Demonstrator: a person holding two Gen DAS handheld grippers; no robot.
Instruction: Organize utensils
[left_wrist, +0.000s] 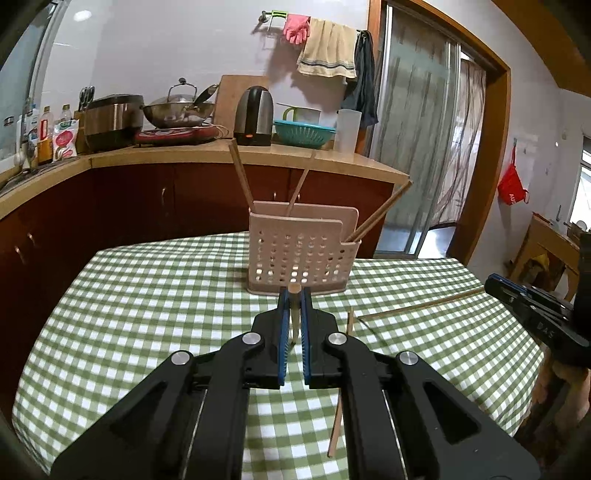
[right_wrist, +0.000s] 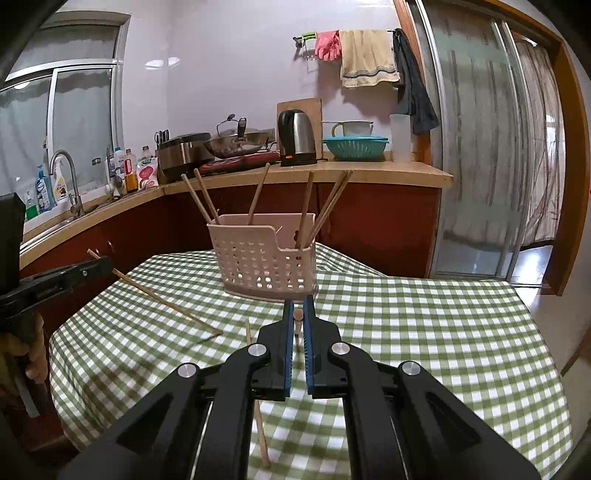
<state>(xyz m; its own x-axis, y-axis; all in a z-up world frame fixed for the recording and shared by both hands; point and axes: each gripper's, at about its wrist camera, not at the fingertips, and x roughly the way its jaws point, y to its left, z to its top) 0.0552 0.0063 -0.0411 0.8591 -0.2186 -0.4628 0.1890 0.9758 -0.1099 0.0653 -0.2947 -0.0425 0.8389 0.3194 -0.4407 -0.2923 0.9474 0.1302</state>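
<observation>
Several chopsticks (right_wrist: 255, 199) already in far basket (right_wrist: 264, 258); both jaws clamped on one chopstick each (third lies on table (right_wrist: 424, 332)).

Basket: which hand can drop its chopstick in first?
Probably left. The left gripper, shut on a chopstick, faces the basket dead centre. The right gripper, also holding one, sees the basket a bit off to its left.

Pale pink perforated utensil holder (right_wrist: 265, 254) upright on green checked tablecloth, several wooden chopsticks (right_wrist: 257, 194) leaning inside. One loose chopstick (right_wrist: 258, 398) flat on the cloth. Two more chopsticks lifted off the cloth: one (left_wrist: 294, 314), another (right_wrist: 297, 325), each pinched between blue pads.
</observation>
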